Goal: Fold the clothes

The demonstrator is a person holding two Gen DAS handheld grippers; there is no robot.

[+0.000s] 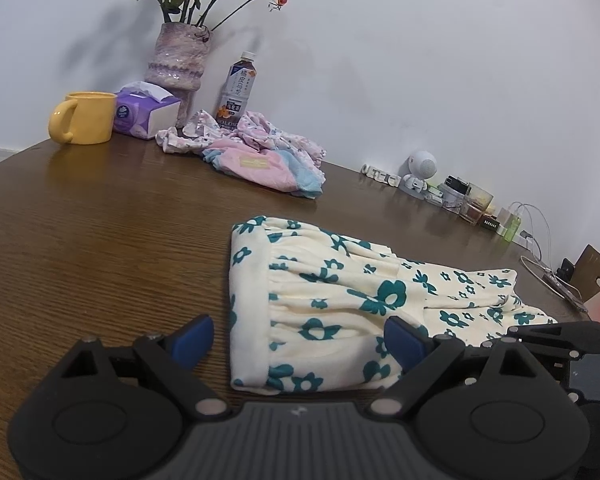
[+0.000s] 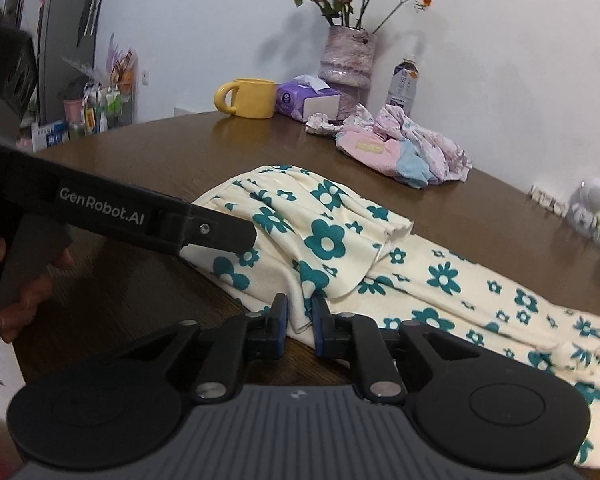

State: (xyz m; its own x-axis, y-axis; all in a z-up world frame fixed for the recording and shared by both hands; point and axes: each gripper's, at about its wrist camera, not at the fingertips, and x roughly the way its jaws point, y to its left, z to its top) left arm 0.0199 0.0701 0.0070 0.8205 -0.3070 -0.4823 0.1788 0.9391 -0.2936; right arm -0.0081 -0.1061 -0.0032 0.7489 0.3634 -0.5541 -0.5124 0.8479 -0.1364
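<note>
Here the cream fabric garment printed with teal flowers (image 1: 340,300) lay spread on the dark brown wood-grain table (image 1: 100,240), its gathered waistband end toward the left gripper and the rest trailing off to the right. The left gripper (image 1: 300,340), black with blue-padded fingers, had its jaws spread wide, one finger over bare table and the other over the garment, gripping nothing. The right gripper (image 2: 300,320) had its jaws drawn nearly together on a fold of the garment's near edge, cloth pinched between the blue pads (image 2: 280,320). In the right wrist view the left gripper's black finger touched the garment's waistband end, and a hand (image 2: 24,280) held its handle at the left edge. Well apart, by the white wall, sat a crumpled pink and blue pile of clothes (image 1: 256,152), a yellow ceramic mug (image 1: 86,118), a purple tissue box (image 1: 146,114), a plastic drink bottle (image 1: 236,88) and a mauve vase of dried roses (image 1: 178,60).
</note>
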